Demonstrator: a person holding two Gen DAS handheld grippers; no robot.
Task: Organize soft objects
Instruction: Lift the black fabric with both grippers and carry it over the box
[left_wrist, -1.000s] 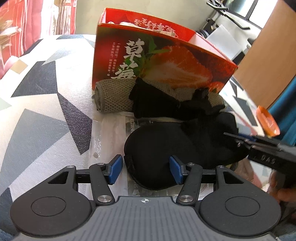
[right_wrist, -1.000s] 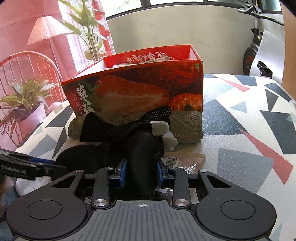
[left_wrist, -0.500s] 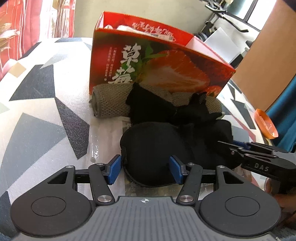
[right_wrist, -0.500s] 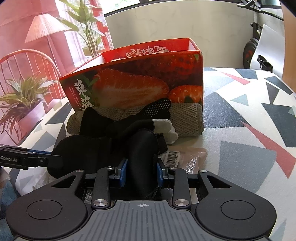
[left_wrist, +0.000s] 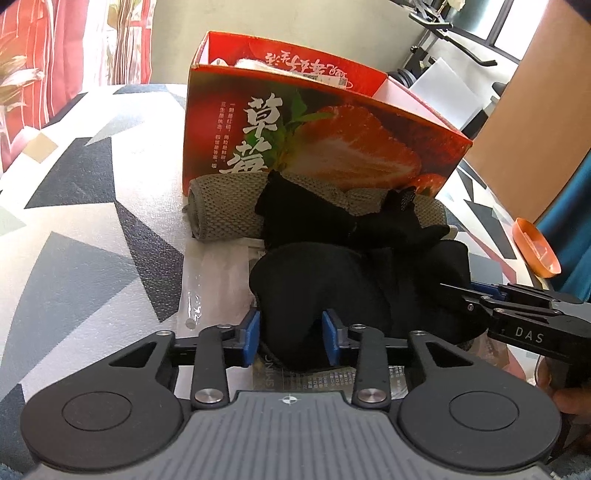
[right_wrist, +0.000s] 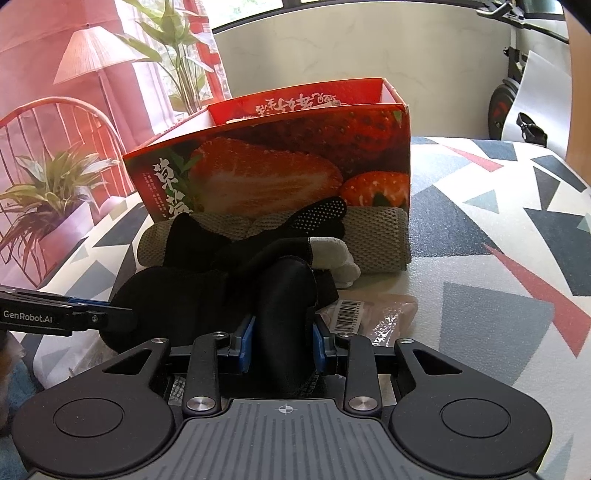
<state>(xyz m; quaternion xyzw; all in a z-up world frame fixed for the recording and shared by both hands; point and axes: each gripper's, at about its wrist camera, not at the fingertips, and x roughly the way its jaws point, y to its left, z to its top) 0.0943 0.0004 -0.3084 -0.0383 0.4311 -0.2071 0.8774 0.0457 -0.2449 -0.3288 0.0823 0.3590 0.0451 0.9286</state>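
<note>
The black eye mask lay low in the frame's centre, on a clear plastic bag before the strawberry box. It looked light, padded and floppy, best taken at both ends. The left gripper was closing on one lobe, pads touching; the right gripper pinched the other. Behind lay a rolled mesh towel on a table with a triangle pattern.
</note>
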